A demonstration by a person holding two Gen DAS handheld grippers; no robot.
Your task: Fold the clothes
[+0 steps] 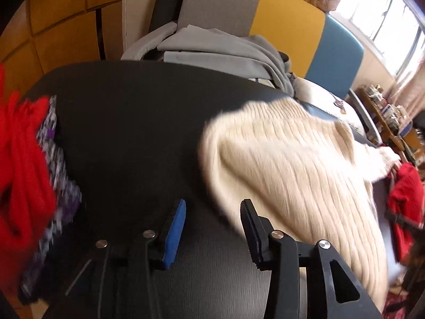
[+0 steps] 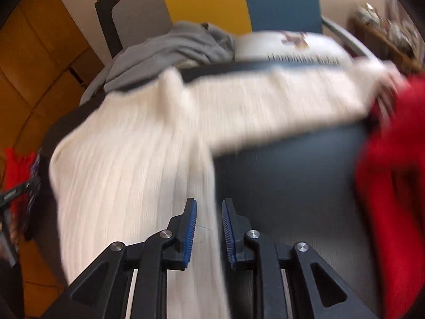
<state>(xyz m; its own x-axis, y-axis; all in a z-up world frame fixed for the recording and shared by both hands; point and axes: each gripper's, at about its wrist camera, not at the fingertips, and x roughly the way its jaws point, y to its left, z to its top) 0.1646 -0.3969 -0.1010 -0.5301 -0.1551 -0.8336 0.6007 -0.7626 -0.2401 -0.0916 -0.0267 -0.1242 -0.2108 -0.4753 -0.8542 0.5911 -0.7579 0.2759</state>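
One cream sweater (image 2: 127, 164) lengthwise toward the camera, sleeve rightward; both grippers (image 1: 212, 228) (image 2: 209, 228) apart, empty.

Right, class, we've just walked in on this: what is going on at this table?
A person with a tool in each hand is folding clothes on a dark table. A cream ribbed sweater lies spread across it, one sleeve stretched toward a red garment. The left tool hangs open over bare table, holding nothing. The right tool stands slightly open above the sweater's edge, apparently gripping nothing.
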